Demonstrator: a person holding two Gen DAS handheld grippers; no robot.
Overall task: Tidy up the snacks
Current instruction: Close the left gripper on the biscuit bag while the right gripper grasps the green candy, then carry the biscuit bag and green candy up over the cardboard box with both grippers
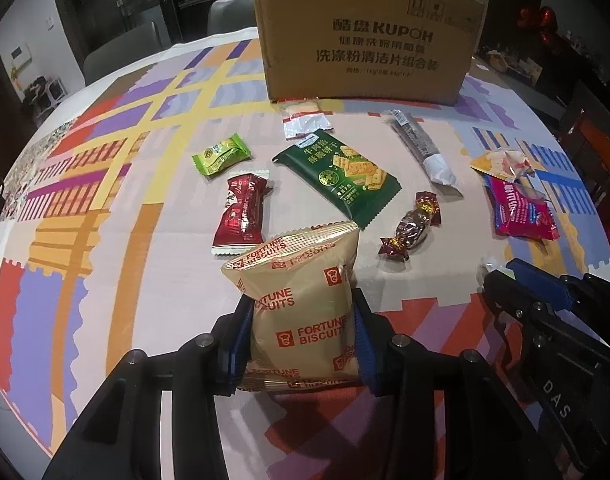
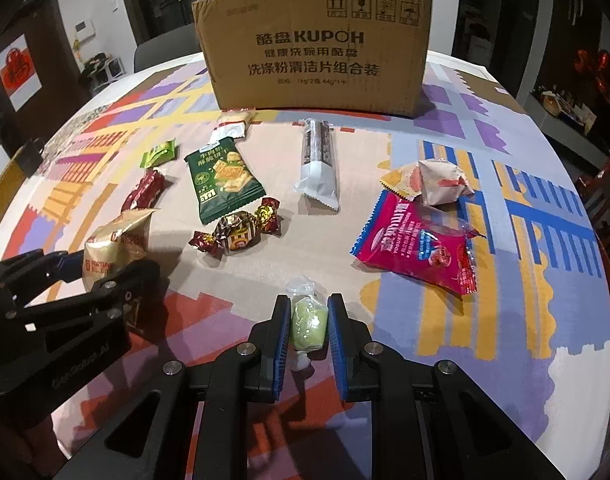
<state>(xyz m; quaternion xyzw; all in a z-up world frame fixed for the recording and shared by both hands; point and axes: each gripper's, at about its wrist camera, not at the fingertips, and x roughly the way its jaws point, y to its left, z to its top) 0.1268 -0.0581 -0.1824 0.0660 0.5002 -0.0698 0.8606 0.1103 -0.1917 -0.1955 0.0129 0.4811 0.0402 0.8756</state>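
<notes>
— so, what's each gripper doing?
— left gripper [image 1: 303,336] is clenched on the fortune biscuits pack [image 1: 301,312], near edge of the table [image 1: 105,280]. right gripper [image 2: 308,332] is clamped on a pale green candy [image 2: 308,322].
— and the cardboard box [image 2: 317,64]?
— far side, other snacks loose before it.

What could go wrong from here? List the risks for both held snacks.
1. The left hand-held gripper squeezes the puffy Fortune Biscuits bag; the biscuits could crack.
2. The right hand-held gripper pinches a small green candy in clear wrap; it could slip out.
3. The cardboard box stands behind loose snacks like the green cracker pack; a low carry could knock them.
</notes>
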